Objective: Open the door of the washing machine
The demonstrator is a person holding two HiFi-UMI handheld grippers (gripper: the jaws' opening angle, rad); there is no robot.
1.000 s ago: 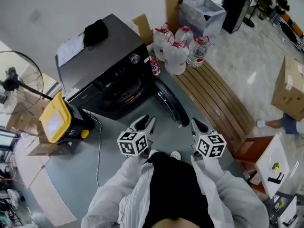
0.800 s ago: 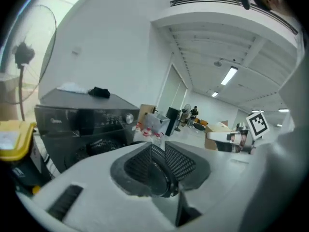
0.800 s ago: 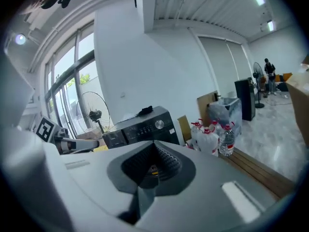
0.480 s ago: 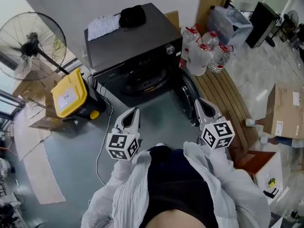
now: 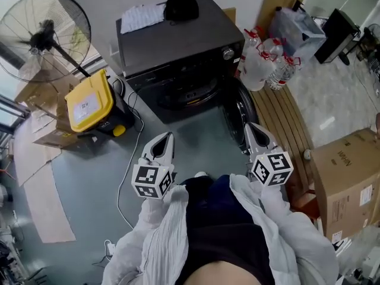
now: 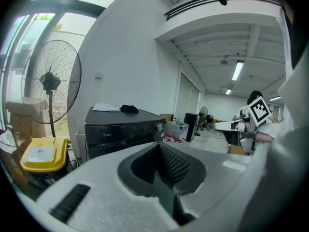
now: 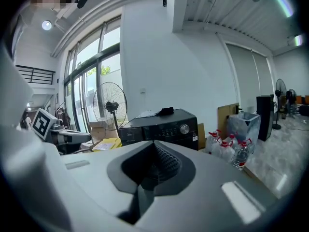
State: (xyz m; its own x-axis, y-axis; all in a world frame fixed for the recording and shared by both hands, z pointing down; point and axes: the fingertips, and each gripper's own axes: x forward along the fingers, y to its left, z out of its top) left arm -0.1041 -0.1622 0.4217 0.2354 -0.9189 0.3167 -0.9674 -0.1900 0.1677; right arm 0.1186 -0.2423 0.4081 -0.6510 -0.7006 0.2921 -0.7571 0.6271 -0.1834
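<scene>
Currently both arms are tucked close to the body, white sleeves (image 5: 157, 242) bent at the elbow, and each gripper points fwd and slightly down twd the washing machine (image 5: 178, 40). Left gripper (image 5: 164, 140) sits at the person's left w/ its marker cube (image 5: 151, 181) nearest the chest. Its jaws are pressed together, nothing between them. Right gripper (image 5: 254, 134) is level w/ it on the other side — jaws likewise together and empty. Neither touches the machine.

It's a dark front-loader against the wall, between a yellow-lidded bin (image 5: 89, 103) and a cluster of water bottles (image 5: 267, 64). Its door (image 5: 240, 114) stands open, swung out to the right in the head view, w/ the round drum opening (image 5: 184, 94) exposed. A silver knob (image 5: 227, 53) sits on the control panel. A black cloth (image 5: 181, 8) and a white sheet (image 5: 142, 16) lie on top.

Writing: a small "Midea" logo (image 6: 108, 135) shows on the front panel in the left gripper view. Print on the cardboard box (image 5: 344, 177) is too small to read.
</scene>
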